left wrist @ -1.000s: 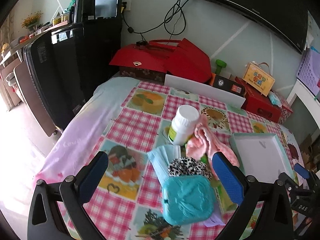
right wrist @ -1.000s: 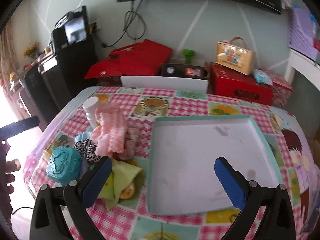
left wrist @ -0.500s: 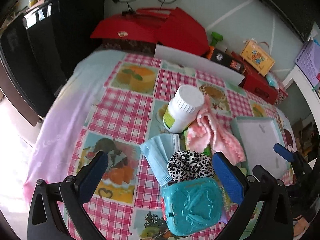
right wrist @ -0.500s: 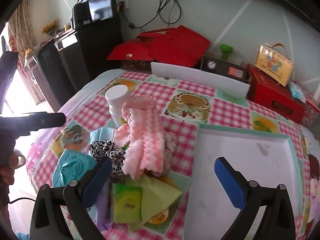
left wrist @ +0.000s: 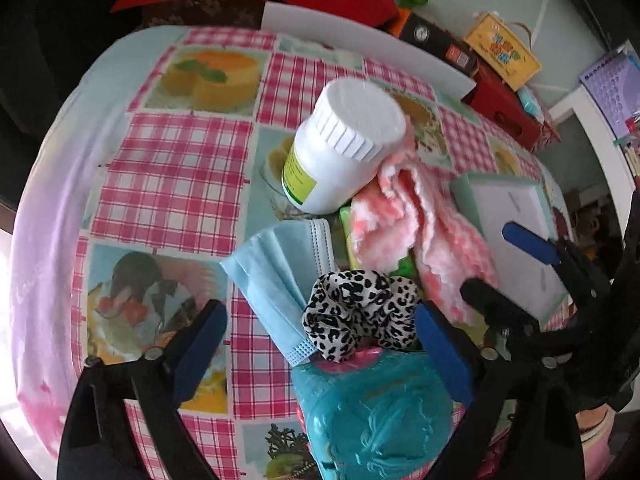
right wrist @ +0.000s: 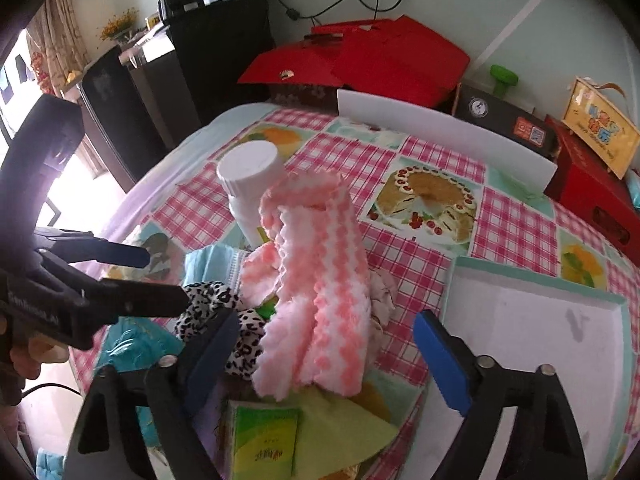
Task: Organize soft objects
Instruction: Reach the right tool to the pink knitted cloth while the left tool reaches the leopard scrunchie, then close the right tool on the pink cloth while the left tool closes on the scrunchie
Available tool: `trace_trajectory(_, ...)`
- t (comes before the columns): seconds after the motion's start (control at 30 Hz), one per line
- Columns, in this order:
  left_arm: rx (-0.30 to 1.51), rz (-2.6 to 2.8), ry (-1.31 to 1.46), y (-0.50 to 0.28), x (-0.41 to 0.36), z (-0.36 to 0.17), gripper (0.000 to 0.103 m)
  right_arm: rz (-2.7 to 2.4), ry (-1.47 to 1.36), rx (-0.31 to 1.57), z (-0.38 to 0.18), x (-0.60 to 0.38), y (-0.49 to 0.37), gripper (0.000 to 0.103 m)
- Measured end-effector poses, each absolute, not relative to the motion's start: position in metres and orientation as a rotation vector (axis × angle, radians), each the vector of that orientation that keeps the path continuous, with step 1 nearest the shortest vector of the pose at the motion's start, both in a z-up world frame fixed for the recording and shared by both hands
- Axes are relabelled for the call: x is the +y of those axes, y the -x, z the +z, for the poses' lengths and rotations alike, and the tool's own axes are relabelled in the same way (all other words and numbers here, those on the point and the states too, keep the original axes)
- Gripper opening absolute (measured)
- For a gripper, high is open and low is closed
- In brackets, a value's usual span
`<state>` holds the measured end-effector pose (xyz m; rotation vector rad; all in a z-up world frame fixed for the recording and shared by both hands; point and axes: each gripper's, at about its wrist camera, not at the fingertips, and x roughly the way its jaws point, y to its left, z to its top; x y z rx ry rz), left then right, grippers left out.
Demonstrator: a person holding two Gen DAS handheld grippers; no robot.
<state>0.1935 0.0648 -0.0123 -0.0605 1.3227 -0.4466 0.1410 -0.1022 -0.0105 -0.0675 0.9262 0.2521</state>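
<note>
A pile of soft things lies on the checked tablecloth: a pink-and-white knitted cloth [right wrist: 320,280], a leopard-print scrunchie [left wrist: 360,312], a light blue face mask [left wrist: 276,268], a teal pouch [left wrist: 372,412] and a green cloth [right wrist: 340,424]. My left gripper [left wrist: 320,348] is open, jaws either side of the scrunchie and pouch. My right gripper [right wrist: 324,356] is open just in front of the pink cloth [left wrist: 420,232]. The left gripper also shows in the right wrist view [right wrist: 160,276].
A white pill bottle [left wrist: 344,148] stands against the pink cloth. A white tray with a mint rim [right wrist: 536,316] lies to the right. A green packet [right wrist: 264,444] lies at the front. Red boxes [right wrist: 360,60], a white board [right wrist: 440,132] and black furniture [right wrist: 216,52] stand behind.
Both grippers have moved closer to the pile. The left one has come down over the scrunchie and pouch; the right one has shifted left from the tray toward the pink cloth.
</note>
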Motion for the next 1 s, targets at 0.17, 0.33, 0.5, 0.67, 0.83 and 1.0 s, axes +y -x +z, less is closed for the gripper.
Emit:
trace_trajectory(0.17, 1.378, -0.473, 0.086, -0.197, 0.059, -0.025, 0.088, 0.265, 0.080, 0.961, -0.022, -0.098, -0.153, 0.081)
trace_trajectory(0.33, 1.400, -0.479, 0.083, -0.205, 0.054, -0.038, 0.080, 0.260, 0.078, 0.984, -0.031, -0.097, -0.162, 0.077)
trace_trajectory(0.5, 1.423, -0.483, 0.090, -0.211, 0.044, -0.054, 0.075, 0.265, 0.091, 0.982, -0.035, -0.096, -0.169, 0.077)
trace_trajectory(0.67, 1.423, -0.491, 0.092, -0.212, 0.040, -0.060, 0.065, 0.276, 0.105, 0.965, -0.033, -0.094, -0.174, 0.069)
trace_trajectory(0.83, 1.428, -0.518, 0.103, -0.216, 0.041, -0.060, 0.052, 0.291, 0.123, 0.956, -0.033, -0.090, -0.177, 0.061)
trace_trajectory(1.0, 1.415, -0.522, 0.106, -0.216, 0.040, -0.059, 0.033, 0.303, 0.113, 0.964, -0.037, -0.090, -0.179, 0.032)
